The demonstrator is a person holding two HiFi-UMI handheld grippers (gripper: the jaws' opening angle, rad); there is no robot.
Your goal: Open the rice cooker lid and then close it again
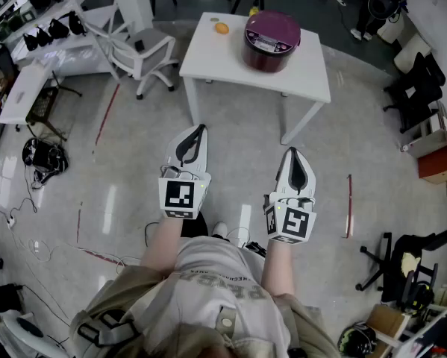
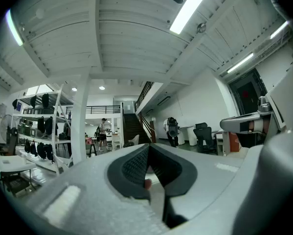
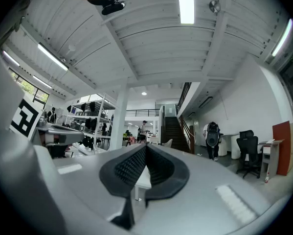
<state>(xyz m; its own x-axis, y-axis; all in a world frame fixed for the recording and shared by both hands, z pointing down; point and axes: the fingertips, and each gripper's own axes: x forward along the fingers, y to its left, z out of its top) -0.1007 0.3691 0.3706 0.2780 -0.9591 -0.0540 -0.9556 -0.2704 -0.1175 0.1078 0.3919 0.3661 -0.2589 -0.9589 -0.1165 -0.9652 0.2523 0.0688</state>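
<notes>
Rice cooker (image 1: 272,39), round and maroon with its lid down, stood toward the far side of the white bench (image 1: 208,58), a small orange object (image 1: 222,28) nearby and a grey office chair (image 1: 137,51) to the left. Open glossy floor (image 1: 238,133) separated it from the left gripper (image 1: 200,133) and the right gripper (image 1: 292,154), both with jaws together and empty.

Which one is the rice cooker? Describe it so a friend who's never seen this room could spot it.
Find the white table standing on the grey floor. The rice cooker sits on the table's far half. It is round and dark red, with its lid shut, and it is far bigger than the small orange thing lying to its left.
</notes>
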